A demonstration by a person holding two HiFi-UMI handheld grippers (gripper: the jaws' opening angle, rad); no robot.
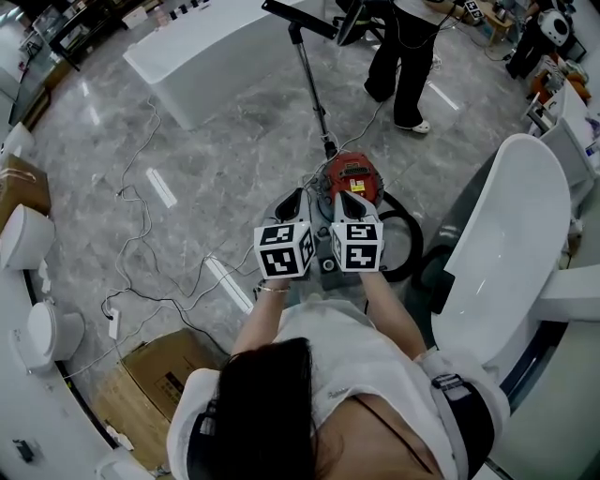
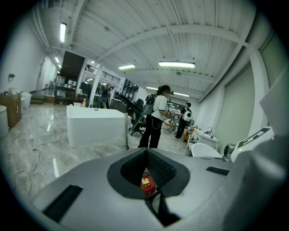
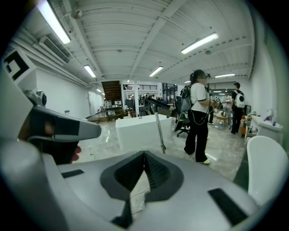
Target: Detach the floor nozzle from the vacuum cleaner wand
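Note:
The red vacuum canister [image 1: 352,176] stands on the floor just ahead of both grippers. Its metal wand [image 1: 313,89] slants up and away to the dark floor nozzle [image 1: 298,19] at the top of the head view. My left gripper [image 1: 292,201] and right gripper [image 1: 349,201] are held side by side, both shut and empty, short of the canister. In the left gripper view the shut left gripper [image 2: 146,152] shows a sliver of the red canister [image 2: 147,184] below its tips. The right gripper [image 3: 144,155] is shut too, with the wand [image 3: 159,128] standing beyond it.
A black hose [image 1: 410,246] loops right of the canister. A white bathtub [image 1: 506,244] is close on the right, a white block [image 1: 202,56] farther off. A person [image 1: 403,56] stands beyond the vacuum. Cables [image 1: 141,272] trail on the left; cardboard boxes [image 1: 169,375] lie near left.

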